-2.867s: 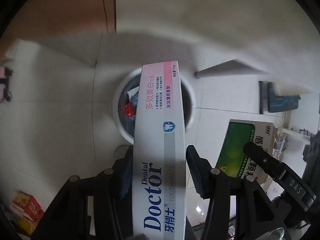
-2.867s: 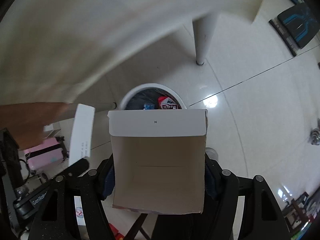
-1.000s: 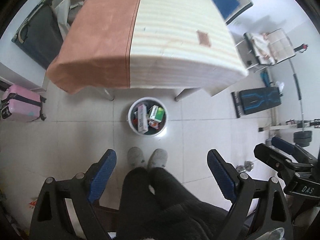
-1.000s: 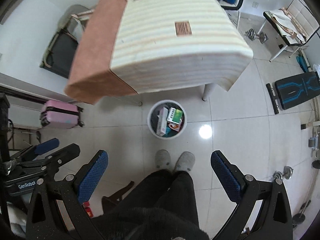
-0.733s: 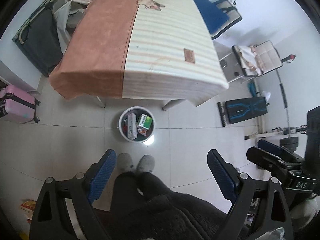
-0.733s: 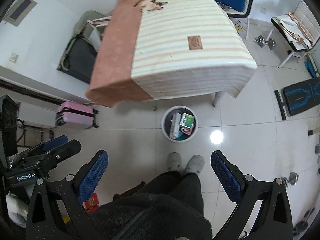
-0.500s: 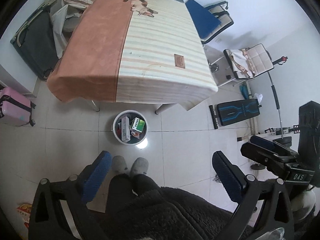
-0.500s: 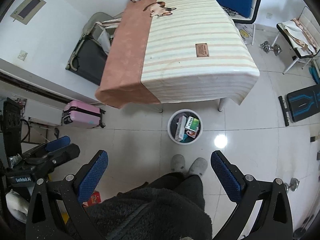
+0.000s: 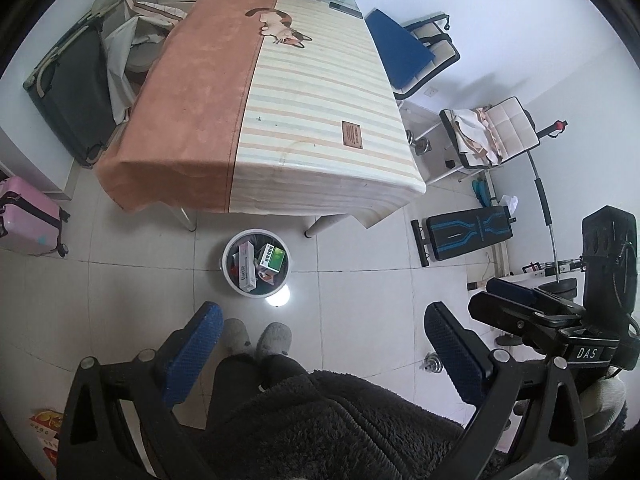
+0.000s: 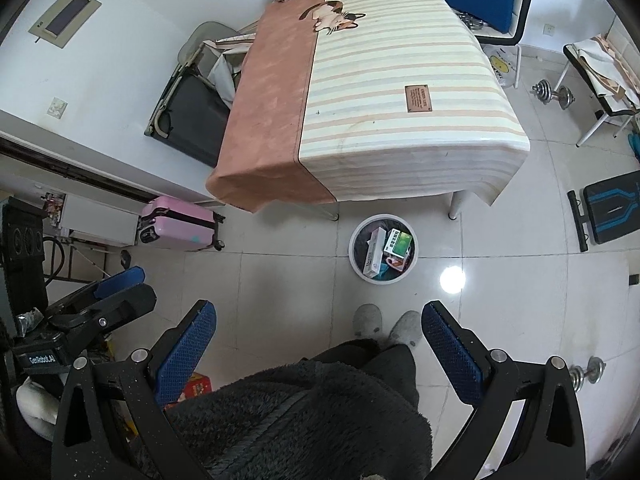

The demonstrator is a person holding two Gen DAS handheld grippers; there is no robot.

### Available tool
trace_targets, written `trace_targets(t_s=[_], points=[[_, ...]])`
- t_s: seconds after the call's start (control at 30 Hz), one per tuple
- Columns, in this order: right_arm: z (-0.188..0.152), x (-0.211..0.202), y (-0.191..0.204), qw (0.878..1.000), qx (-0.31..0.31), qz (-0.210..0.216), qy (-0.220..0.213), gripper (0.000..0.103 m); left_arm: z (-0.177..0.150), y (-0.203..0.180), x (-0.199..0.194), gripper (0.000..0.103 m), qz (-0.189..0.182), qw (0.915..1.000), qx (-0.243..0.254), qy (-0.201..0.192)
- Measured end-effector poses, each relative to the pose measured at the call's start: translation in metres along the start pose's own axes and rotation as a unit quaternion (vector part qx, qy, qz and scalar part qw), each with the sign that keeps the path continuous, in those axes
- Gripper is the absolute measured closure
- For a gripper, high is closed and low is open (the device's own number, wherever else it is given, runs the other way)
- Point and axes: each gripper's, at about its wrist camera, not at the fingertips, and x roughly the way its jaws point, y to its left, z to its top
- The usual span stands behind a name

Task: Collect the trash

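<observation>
Both tools (image 9: 322, 354) (image 10: 319, 348) emptied, raised higher

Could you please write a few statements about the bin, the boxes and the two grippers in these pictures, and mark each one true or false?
1. The white trash bin stands on the floor beside the table. True.
2. The left gripper holds the toothpaste box. False: its jaws stand wide open and empty, and the box lies in the bin.
3. The green box lies inside the bin. True.
4. The right gripper is shut. False: it is open with nothing between its fingers.
5. The pink suitcase sits on the table. False: it stands on the floor near the wall.
</observation>
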Motion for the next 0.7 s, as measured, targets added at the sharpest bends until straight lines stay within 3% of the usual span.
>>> trace_targets(t_s=[0.7], points=[[-0.014, 0.003, 0.004, 1.0, 0.003, 0.007, 0.012, 0.0, -0.01, -0.003, -0.004, 0.0, -0.003, 1.0, 0.0, 0.004]])
